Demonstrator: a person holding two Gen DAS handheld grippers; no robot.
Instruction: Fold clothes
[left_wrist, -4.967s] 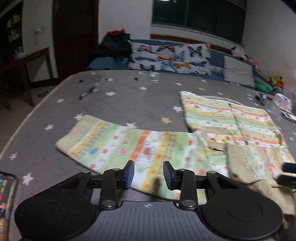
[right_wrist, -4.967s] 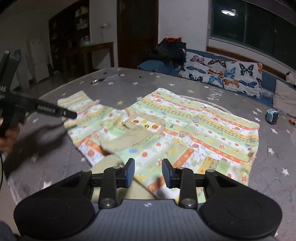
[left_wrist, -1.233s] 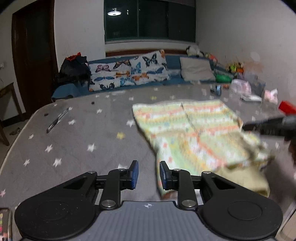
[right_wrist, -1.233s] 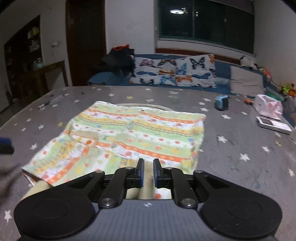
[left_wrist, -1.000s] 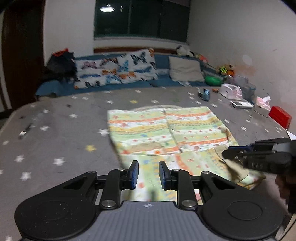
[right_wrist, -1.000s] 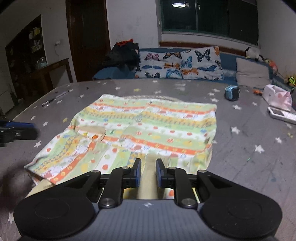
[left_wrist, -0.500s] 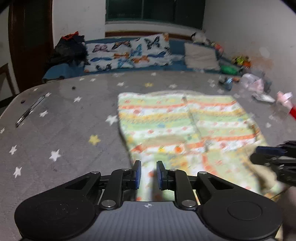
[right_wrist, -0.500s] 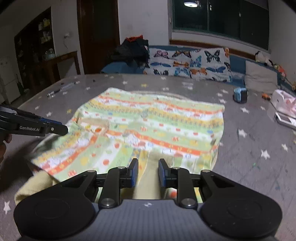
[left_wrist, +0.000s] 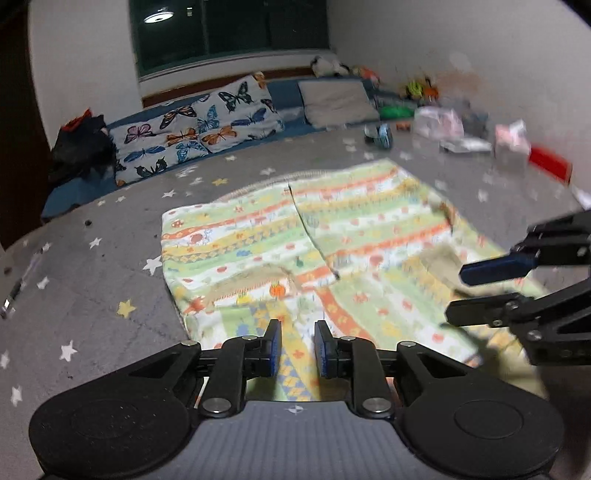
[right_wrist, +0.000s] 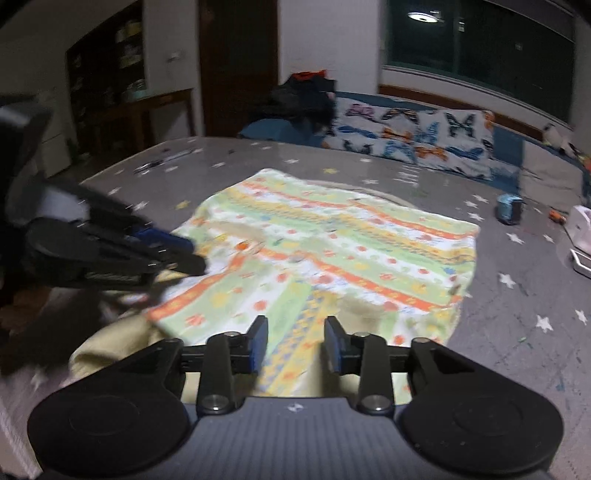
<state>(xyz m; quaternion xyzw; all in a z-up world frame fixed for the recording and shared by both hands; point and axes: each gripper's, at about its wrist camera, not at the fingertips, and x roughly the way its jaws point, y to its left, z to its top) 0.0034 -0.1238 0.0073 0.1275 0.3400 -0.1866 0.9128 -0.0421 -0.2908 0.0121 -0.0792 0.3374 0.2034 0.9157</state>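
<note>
A striped, brightly patterned garment (left_wrist: 314, 251) lies spread on a grey star-print bed cover (left_wrist: 96, 295), partly folded, its near edge under both claws. The left gripper (left_wrist: 297, 349) hovers over that edge, jaws slightly apart, gripping nothing. The right gripper (right_wrist: 295, 345) has just been opening, its jaws now apart above the cloth without pressing it. Butterfly-print pillows (left_wrist: 195, 125) line the far side.
</note>
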